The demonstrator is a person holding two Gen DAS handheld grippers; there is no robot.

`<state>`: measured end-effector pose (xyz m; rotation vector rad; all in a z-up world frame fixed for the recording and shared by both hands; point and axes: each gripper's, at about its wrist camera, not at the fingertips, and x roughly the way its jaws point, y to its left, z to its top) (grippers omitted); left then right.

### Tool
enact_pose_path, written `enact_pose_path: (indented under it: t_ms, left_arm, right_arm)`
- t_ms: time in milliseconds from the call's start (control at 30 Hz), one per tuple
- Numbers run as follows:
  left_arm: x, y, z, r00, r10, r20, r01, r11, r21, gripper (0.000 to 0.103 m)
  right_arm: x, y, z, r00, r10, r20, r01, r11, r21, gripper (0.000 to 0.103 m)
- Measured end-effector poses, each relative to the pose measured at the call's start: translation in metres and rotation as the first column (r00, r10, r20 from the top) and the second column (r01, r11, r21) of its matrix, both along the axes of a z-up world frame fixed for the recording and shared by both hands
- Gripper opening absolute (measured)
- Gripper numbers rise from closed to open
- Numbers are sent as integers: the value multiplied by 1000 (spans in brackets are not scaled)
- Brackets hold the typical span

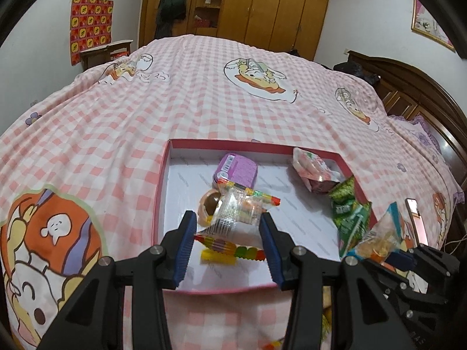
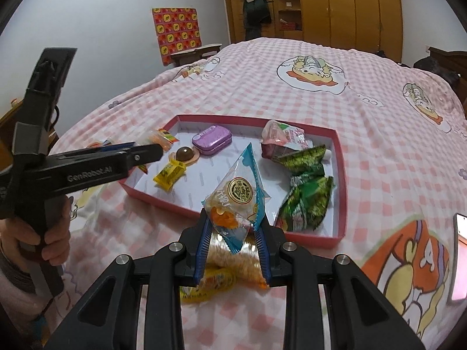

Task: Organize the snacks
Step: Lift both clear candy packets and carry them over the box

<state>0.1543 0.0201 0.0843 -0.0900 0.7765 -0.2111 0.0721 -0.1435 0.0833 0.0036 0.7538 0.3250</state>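
The tray (image 2: pixel 340 157) lay on the bed (image 2: pixel 364 110). Inside it, the tin (image 2: pixel 211 140) sat toward the far wall, with the round chocolate (image 2: pixel 186 154) just in front of it and the small wrapped candy (image 2: pixel 170 173) nearer still. Two leaf-print packets (image 2: pixel 305 201) lay along the tray's right side, behind them a crumpled pouch (image 2: pixel 281 140) against the far right corner. A phone (image 2: pixel 460 258) lay on the bed right of the tray. A wardrobe (image 2: pixel 350 3) stood behind the bed.

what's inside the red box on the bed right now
Inside the red box: a purple tin, a round chocolate candy, a yellow candy, a pink pouch and green packets. Anything beneath those packets is hidden.
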Motion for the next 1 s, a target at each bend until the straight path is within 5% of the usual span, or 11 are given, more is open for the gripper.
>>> enact_pose_path:
  t_ms: [667, 1000]
  left_arm:
    - [60, 1, -25, 999, 45, -8, -44, 997, 69, 46]
    - [74, 8, -31, 998, 60, -8, -59, 998, 35, 47]
  right_arm:
    - [48, -2, -16, 999, -8, -50, 10, 999, 49, 30]
    - [62, -1, -24, 998, -2, -64, 6, 997, 71, 30]
